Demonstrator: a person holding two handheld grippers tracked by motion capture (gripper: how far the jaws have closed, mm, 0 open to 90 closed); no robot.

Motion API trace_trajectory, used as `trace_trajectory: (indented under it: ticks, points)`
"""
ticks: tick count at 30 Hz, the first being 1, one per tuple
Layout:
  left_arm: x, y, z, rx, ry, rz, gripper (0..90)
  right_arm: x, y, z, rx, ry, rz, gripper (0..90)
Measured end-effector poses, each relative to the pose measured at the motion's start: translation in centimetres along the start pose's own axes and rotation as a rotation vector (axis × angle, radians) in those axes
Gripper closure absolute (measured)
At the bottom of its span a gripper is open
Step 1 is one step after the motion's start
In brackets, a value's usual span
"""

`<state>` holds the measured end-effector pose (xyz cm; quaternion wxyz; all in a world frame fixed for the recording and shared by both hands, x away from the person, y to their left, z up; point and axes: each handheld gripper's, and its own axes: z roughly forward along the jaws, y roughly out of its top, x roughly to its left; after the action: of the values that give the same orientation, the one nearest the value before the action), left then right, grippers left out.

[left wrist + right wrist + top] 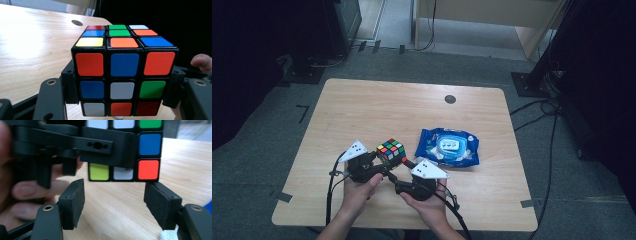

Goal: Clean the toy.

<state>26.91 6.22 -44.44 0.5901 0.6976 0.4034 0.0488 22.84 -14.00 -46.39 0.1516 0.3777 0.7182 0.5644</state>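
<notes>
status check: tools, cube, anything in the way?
Left tool shut on the cube, held above the table. Right tool open just under it, not touching. Wipes pack lies clear to the right.

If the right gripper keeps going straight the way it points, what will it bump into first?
Most likely the puzzle cube. The right gripper has open jaws aimed just under the cube's bottom row, which the left gripper holds shut. Depth is hard to judge.
</notes>
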Motion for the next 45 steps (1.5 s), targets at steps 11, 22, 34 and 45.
trace_trajectory:
  ticks: [11, 22, 34, 45]
  points:
    - [-0.8, -0.4, 0.8, 0.028, -0.031, -0.006, 34.1, 0.0, -0.2, 0.1, -0.049, -0.074, -0.045, 32.3]
    - [-0.5, -0.2, 0.6, 0.022, -0.071, 0.005, 31.1, -0.4, -0.2, -0.1, -0.037, -0.049, -0.053, 34.4]
    - [-0.2, 0.5, -0.1, -0.019, -0.143, 0.036, 25.7, -2.0, 0.2, -1.0, -0.008, 0.057, 0.017, 34.6]
    - [0.4, 0.8, -0.8, -0.047, -0.211, 0.013, 25.4, -2.6, 0.4, -1.5, -0.012, 0.088, 0.042, 34.7]
